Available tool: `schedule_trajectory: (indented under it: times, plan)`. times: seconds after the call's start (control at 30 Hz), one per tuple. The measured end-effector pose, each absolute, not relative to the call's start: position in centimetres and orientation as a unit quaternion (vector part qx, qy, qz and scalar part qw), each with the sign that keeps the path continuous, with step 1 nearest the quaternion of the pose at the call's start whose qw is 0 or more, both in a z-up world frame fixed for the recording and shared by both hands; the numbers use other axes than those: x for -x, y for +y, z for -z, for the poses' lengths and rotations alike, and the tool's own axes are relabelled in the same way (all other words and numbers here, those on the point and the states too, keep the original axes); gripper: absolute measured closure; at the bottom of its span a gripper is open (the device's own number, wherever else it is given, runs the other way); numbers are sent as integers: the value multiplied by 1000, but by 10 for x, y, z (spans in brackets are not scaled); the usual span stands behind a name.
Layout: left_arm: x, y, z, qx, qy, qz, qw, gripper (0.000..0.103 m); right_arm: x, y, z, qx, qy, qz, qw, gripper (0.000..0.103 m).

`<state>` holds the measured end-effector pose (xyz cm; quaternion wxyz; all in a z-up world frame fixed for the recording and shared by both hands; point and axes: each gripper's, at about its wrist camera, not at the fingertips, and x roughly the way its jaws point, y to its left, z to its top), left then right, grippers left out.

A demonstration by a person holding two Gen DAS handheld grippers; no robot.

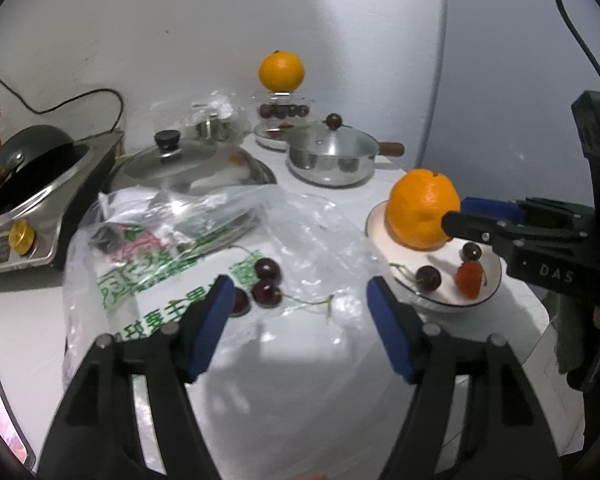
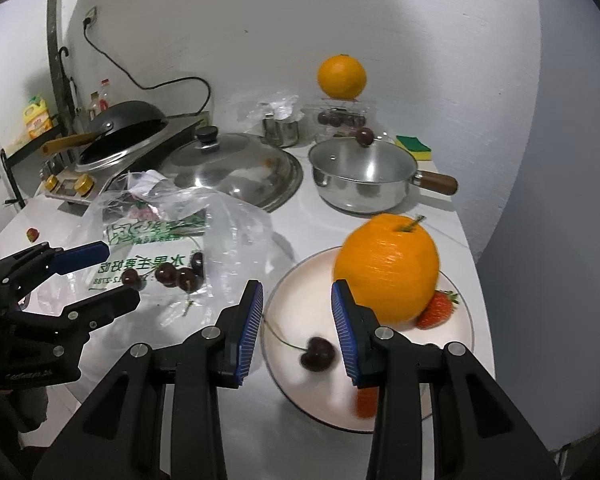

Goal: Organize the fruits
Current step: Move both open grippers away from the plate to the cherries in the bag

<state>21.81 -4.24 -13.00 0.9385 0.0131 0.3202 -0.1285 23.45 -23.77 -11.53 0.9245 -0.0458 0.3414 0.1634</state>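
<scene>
A white plate [image 2: 300,304] [image 1: 492,280] on the counter holds a large orange [image 2: 386,266] [image 1: 422,208], a strawberry [image 2: 438,310] [image 1: 469,279] and dark cherries [image 2: 317,354] [image 1: 429,278]. Several cherries [image 1: 266,280] [image 2: 168,274] lie on a clear plastic bag [image 1: 204,248] [image 2: 180,232]. My left gripper [image 1: 300,300] [image 2: 114,270] is open and empty just in front of those cherries. My right gripper [image 2: 298,312] is open and empty above the plate, by the orange; in the left wrist view its fingertips [image 1: 454,222] are at the orange.
At the back stand a lidded steel pan [image 2: 364,176], a big pot lid [image 2: 236,168], a wok on a cooker [image 2: 120,136], and a second orange [image 2: 342,77] atop a clear box of cherries [image 2: 342,118]. A sponge [image 2: 414,146] lies by the wall. The counter edge runs along the right.
</scene>
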Motion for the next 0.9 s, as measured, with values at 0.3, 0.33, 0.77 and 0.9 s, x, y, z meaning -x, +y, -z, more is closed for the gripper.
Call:
schedule_trajectory:
  times: [0.3, 0.33, 0.77, 0.9]
  plan:
    - [-214, -2, 138, 2, 324, 99, 941, 33, -235, -201, 119, 60, 347, -183, 918, 65]
    - [-214, 2, 139, 3, 325, 96, 941, 33, -235, -198, 119, 61, 347, -186, 917, 65]
    - [-219, 38, 154, 14, 338, 63, 939, 33, -246, -159, 134, 70, 363, -215, 904, 65]
    - [-223, 43, 161, 16, 345, 59, 937, 33, -250, -153, 139, 69, 366, -223, 901, 65]
